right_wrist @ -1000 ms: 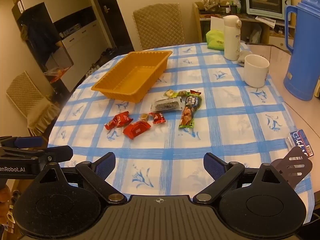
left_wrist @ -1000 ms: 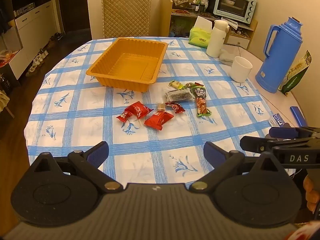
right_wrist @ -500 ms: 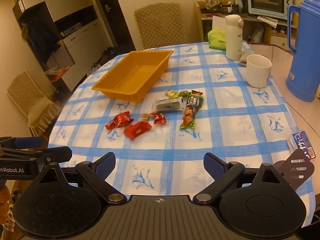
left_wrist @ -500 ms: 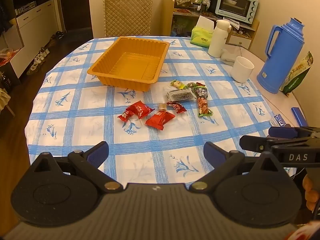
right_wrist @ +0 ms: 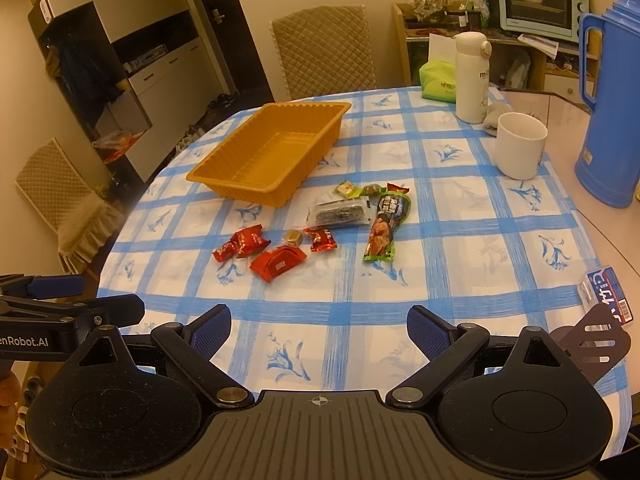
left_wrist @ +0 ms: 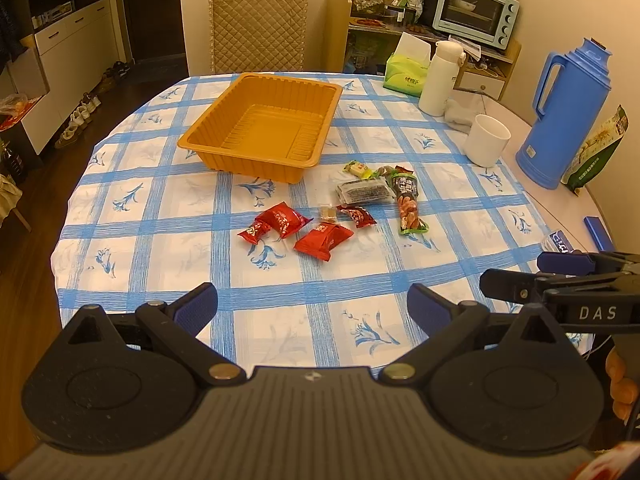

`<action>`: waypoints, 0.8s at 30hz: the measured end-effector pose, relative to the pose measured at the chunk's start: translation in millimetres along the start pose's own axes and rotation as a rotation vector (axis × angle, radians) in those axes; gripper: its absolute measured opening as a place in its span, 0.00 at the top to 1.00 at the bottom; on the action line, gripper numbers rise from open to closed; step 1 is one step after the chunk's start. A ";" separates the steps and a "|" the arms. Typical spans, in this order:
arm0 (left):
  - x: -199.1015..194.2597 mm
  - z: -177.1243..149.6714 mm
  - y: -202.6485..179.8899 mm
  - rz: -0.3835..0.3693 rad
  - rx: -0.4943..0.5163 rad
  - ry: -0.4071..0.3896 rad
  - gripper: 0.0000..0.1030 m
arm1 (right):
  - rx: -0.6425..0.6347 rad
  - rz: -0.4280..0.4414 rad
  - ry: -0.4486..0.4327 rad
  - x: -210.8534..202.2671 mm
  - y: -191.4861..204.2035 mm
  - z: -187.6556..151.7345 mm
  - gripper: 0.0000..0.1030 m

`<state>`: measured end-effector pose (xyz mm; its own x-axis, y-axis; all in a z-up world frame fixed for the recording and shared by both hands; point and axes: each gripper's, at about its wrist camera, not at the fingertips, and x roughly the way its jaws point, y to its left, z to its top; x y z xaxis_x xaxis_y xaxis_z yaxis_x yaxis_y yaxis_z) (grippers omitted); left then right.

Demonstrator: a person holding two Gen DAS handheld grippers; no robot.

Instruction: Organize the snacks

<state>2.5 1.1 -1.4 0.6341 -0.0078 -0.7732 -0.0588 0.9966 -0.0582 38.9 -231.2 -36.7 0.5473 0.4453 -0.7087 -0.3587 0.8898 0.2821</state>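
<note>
An empty orange tray sits on the blue-checked tablecloth. In front of it lie loose snacks: red packets, a dark clear-wrapped pack, a long green nut pack and small candies. My left gripper is open and empty over the table's near edge. My right gripper is open and empty, also near the front edge. Each gripper shows at the side of the other's view.
A white mug, a white bottle, a green tissue pack and a blue thermos stand at the right. A blue card pack lies by the right edge. A chair stands behind the table.
Both views have shifted slightly; the grippers stay open and empty near the front edge. Nothing on the table has moved.
</note>
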 end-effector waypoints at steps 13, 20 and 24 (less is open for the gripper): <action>-0.1 0.0 -0.5 0.001 -0.003 0.000 0.02 | -0.001 0.001 0.000 0.9 1.3 1.4 0.09; -0.3 0.0 -0.5 0.000 -0.003 0.001 0.02 | -0.001 0.001 0.000 2.1 1.7 2.2 0.09; 0.0 -0.1 -0.4 -0.001 -0.003 0.001 0.02 | -0.002 0.001 0.000 3.1 1.8 2.8 0.09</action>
<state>2.4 0.7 -1.4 0.6336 -0.0091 -0.7736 -0.0604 0.9963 -0.0612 42.0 -227.9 -36.6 0.5466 0.4461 -0.7087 -0.3605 0.8892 0.2816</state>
